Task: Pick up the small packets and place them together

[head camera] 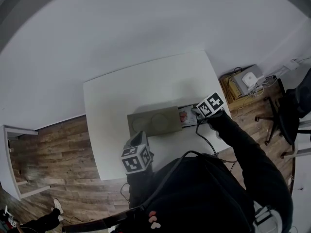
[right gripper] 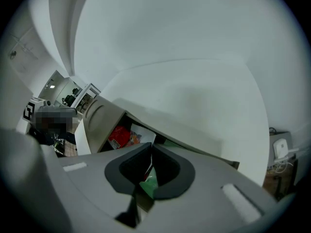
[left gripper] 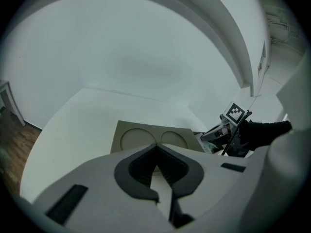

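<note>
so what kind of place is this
Probably an office or a lab room: a plain white table on a wood-look floor, a wheeled office chair to one side, and a crate of electronics with cables beside it.

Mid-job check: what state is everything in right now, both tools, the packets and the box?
Left tool: shut, nothing between its jaws.
Right tool: shut on the green packet.
Green packet: pinched between the right tool's jaws.
Red packet: lying loose by the tan box, not held.
Tan box: flat on the white table.
</note>
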